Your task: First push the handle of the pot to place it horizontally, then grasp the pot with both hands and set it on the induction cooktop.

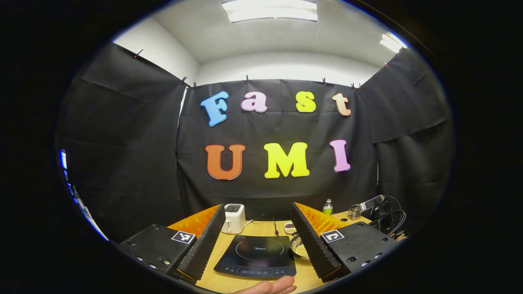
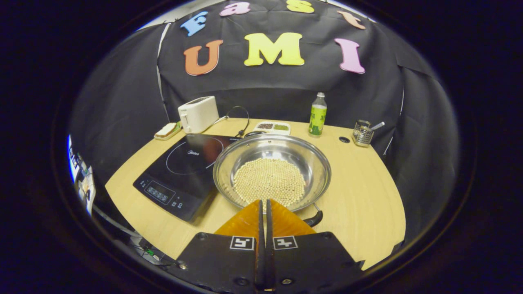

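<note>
In the right gripper view a steel pot [image 2: 254, 148] holding several pale beads [image 2: 269, 181] sits on the wooden table, touching the right side of the black induction cooktop [image 2: 179, 171]. Its black handle [image 2: 314, 219] points toward the camera, just right of my fingers. My right gripper [image 2: 264, 202] is shut with nothing in it, its tips over the pot's near rim. In the left gripper view my left gripper [image 1: 258, 206] stands wide open above the near table edge. The cooktop [image 1: 257, 255] lies between its fingers, and the pot [image 1: 297, 245] peeks out behind the right finger.
A white toaster [image 2: 198, 113] with its cord, a small divided dish [image 2: 273, 128], a green-labelled bottle [image 2: 317, 114] and a wire holder [image 2: 363, 132] line the table's back edge. Bare table [image 2: 359, 196] lies right of the pot. A hand [image 1: 269, 287] shows at the bottom.
</note>
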